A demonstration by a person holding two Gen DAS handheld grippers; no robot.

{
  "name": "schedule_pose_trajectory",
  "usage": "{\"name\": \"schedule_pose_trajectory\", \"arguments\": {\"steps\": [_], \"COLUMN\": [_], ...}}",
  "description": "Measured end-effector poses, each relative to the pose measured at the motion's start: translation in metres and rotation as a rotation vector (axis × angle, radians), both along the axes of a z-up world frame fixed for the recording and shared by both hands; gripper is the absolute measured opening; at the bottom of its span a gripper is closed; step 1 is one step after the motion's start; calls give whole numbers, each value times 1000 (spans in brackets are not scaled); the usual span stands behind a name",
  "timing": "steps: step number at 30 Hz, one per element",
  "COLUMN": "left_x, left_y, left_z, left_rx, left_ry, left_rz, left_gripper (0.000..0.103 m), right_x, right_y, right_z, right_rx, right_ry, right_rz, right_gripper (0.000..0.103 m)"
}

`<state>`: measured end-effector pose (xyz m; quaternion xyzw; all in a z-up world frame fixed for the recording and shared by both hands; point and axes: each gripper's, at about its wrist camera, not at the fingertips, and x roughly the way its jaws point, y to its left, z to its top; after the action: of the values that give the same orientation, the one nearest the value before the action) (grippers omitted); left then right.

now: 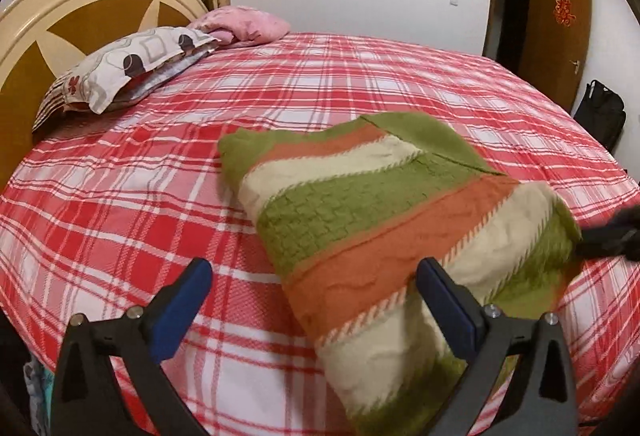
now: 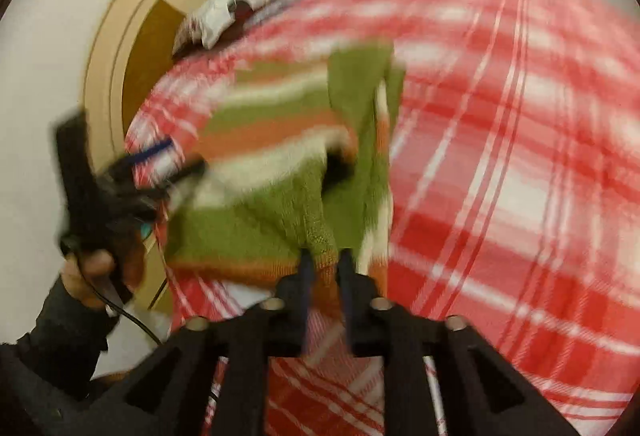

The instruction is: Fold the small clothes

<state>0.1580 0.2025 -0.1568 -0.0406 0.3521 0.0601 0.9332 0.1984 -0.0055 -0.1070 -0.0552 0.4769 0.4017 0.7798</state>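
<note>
Right wrist view: right gripper (image 2: 325, 264) pinching striped sweater's (image 2: 256, 172) green edge.

My right gripper (image 2: 323, 263) pinches a green edge of the striped sweater (image 2: 280, 156) above the plaid bedsheet (image 2: 500, 176) — blurred; the left gripper (image 2: 160, 164) sits beside the headboard (image 2: 116, 76).

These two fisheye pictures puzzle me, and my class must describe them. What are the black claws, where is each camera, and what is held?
No robot: a person holds a two-finger claw in each hand, with a camera on each looking along its fingers. The left wrist view shows the left claw open above a red plaid bed sheet, beside a striped green, orange and cream knitted garment. Pillows lie by the headboard. The blurred right wrist view shows the right claw shut on the garment's green edge, lifting it.
</note>
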Motion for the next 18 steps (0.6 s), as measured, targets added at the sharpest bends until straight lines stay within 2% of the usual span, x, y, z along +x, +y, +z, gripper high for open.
{"name": "schedule_pose_trajectory", "arguments": {"steps": [1, 3, 5, 7, 8, 9, 11, 12, 15, 18], "left_x": [1, 4, 8, 10, 9, 9, 9, 8, 5, 0], "left_y": [1, 4, 7, 12, 12, 16, 19, 20, 17, 12], "left_z": [0, -1, -3, -9, -12, -16, -25, -29, -37, -36], "left_rx": [-2, -6, -14, -33, -51, -85, -169, -194, -247, -228], "left_ry": [-9, -13, -9, 4, 11, 16, 15, 10, -22, -33], "left_rz": [8, 27, 39, 48, 50, 51, 45, 51, 62, 74], "left_gripper": [103, 103, 103, 103, 103, 103, 103, 103, 103, 103], "right_x": [-3, -8, -7, 0, 8, 21, 45, 50, 51, 52], "right_y": [5, 22, 39, 61, 68, 65, 54, 41, 22, 18], "right_z": [12, 32, 34, 21, 7, -10, -49, -58, -63, -63], "right_rx": [19, 128, 160, 169, 131, 78, 48, 92, 176, 202], "right_ry": [-48, -118, -114, -79, -72, -43, 84, 84, 111, 110], "right_rz": [3, 54, 100, 161, 155, 99, 4, -17, -22, -31], "right_gripper": [49, 51, 51, 51, 51, 51, 30, 23, 22, 22]}}
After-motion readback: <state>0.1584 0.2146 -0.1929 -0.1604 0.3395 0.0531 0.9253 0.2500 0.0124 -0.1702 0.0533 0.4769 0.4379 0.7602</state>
